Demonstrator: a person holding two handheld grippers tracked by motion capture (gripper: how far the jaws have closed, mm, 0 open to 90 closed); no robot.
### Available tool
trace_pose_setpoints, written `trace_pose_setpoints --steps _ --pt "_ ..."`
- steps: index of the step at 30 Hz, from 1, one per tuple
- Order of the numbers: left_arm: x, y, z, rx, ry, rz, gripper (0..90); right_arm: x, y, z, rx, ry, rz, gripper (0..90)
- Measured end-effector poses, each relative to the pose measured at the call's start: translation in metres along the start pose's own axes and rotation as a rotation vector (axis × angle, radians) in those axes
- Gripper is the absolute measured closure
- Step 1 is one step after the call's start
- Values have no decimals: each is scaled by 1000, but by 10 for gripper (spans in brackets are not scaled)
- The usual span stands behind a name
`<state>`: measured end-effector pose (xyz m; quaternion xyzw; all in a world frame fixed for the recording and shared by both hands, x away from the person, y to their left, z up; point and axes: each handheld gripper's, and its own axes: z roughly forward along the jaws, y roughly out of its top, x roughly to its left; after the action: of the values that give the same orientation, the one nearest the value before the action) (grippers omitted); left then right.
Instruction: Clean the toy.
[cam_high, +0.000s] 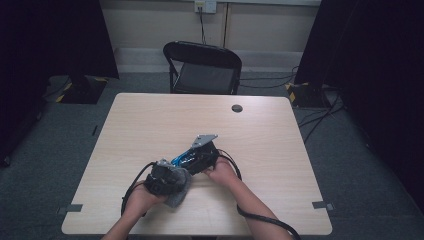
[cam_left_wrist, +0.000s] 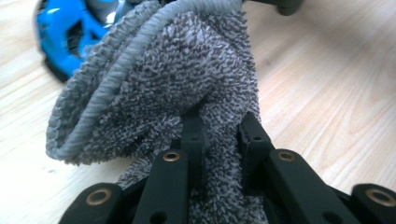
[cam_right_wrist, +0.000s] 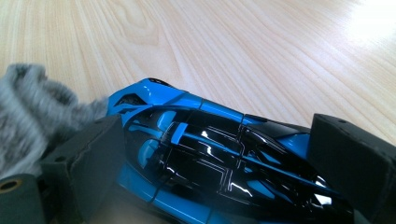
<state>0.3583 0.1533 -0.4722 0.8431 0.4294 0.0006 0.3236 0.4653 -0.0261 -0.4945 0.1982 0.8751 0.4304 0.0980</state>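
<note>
Low in the centre of the high view, the left gripper (cam_high: 167, 181) pinches a grey cloth (cam_left_wrist: 159, 88), its jaws narrow and sunk in the pile. The right gripper (cam_right_wrist: 219, 158) clamps a blue and black toy car (cam_right_wrist: 210, 154) between its pads (tail cut off at the lower edge). The car's nose touches the cloth above the wooden table (cam_high: 150, 125).

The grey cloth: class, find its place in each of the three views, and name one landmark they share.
High view: grey cloth at lower centre, by the left tongs.
Left gripper view: centre, clamped.
Right gripper view: left edge.
Shared landmark: the blue toy car.
</note>
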Motion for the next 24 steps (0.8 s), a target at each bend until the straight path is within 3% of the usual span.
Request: trace_pose_setpoints --steps 5,9,12,17,21,23,24 --pt "-4 2 3 -2 -12 18 760 0 0 0 -2 -1 1 44" --pt "-6 2 2 -1 -46 26 758 0 0 0 1 -1 0 44" --pt "-9 5 -6 -19 -71 35 755 0 0 0 -3 0 2 44" --pt "-8 8 -20 -31 -76 54 752 0 -1 0 -7 2 3 44" --pt "3 13 -43 -68 -53 61 751 0 -1 0 -11 2 7 45" --pt "12 16 -55 -117 -36 41 749 -1 -1 0 -12 2 6 45" --pt "23 20 -64 -156 -10 18 749 0 -1 0 -11 3 5 45"
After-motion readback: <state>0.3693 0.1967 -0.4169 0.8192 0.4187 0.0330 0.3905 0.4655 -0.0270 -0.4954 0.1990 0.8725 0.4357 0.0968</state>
